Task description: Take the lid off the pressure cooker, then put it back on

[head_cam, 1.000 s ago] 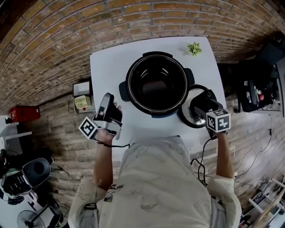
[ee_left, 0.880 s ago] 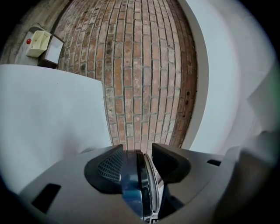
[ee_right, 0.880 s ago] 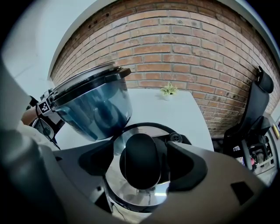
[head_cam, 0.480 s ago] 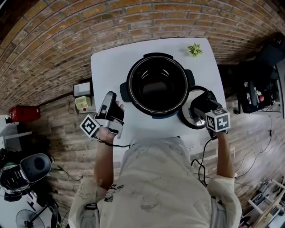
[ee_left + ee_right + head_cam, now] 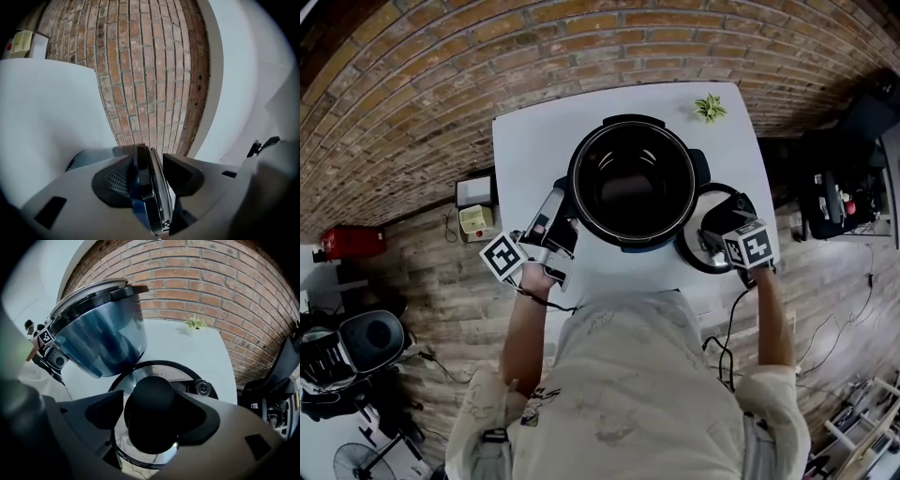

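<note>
Head view: the pressure cooker (image 5: 633, 183) stands open at the centre of the white table (image 5: 530, 150), its dark inner pot exposed. The lid (image 5: 692, 246) is off and lies flat on the table at 4 o'clock of the cooker, just beside its wall. A small potted plant (image 5: 709, 105) sits at 1 o'clock of the cooker, near the far table edge.

The right gripper (image 5: 719, 225) is directly over the lid. In the right gripper view, the right gripper (image 5: 152, 416) has its jaws narrowed onto the lid's round black knob (image 5: 150, 401) – one jaw on each side of it, both touching. The lid's metal face (image 5: 150, 373) and black rim spread out around the knob, resting on the table (image 5: 187, 350). From that view the cooker's blue body (image 5: 101, 338) rises at 10 o'clock and the plant (image 5: 194, 324) at 1 o'clock.

The left gripper (image 5: 562, 208) is at 8 o'clock of the cooker, at its left side handle (image 5: 561, 190) and well apart from the lid. In the left gripper view, the left gripper (image 5: 152, 173) has its jaws close together on a thin black-and-metal edge of the cooker (image 5: 149, 187) – blue shows just beneath it. Brick wall fills the background.
</note>
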`<state>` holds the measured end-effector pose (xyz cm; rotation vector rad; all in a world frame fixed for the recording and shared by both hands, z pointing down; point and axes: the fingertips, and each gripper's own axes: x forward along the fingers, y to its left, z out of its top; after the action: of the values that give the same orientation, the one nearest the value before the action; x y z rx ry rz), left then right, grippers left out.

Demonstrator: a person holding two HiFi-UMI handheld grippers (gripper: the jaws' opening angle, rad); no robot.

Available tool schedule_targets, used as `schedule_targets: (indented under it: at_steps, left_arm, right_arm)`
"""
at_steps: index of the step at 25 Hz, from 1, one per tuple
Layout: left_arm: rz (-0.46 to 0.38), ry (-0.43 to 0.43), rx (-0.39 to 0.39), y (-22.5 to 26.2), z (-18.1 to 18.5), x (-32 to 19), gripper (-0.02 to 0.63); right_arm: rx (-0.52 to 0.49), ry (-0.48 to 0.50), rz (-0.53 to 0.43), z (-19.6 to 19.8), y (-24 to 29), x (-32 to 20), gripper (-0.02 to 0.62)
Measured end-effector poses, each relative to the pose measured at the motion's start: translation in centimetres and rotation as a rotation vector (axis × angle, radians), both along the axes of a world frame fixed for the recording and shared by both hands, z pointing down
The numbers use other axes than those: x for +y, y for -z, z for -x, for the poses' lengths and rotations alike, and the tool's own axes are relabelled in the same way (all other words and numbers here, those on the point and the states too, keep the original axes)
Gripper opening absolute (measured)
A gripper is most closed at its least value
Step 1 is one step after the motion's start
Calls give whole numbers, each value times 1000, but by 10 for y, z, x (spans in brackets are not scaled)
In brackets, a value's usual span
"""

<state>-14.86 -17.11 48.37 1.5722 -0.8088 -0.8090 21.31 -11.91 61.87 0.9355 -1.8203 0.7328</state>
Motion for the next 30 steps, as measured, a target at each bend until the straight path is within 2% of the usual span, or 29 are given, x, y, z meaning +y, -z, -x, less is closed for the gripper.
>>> schedule_targets:
  at_steps: [2,4,7,12,23,27,30]
  left_arm:
    - [22,-5,-15,-5,-4,1,191]
    - [49,2,-29,-11,-5,1,115]
    - [50,2,-50,-10,-5,2,102]
    - [51,3,-33,-11,-5,2,98]
    - [62,15,-8,-11,-5,1,97]
    - [65,17,-3,-12,-4,2,97]
    - [65,19,3,-12,-4,2,97]
  right_arm:
    - [31,28,26,-1,-7,-1,334]
    - [62,53,47,-2,-8,-2,327]
    - [96,69,80,-1,-8,-3,327]
    - [91,52,95,-4,-8,-5,294]
    - [98,32,129,-9,-4,-4,291]
    - [73,-3,117,-21,17,-6,291]
    - [90,0,88,-33,46,-9,291]
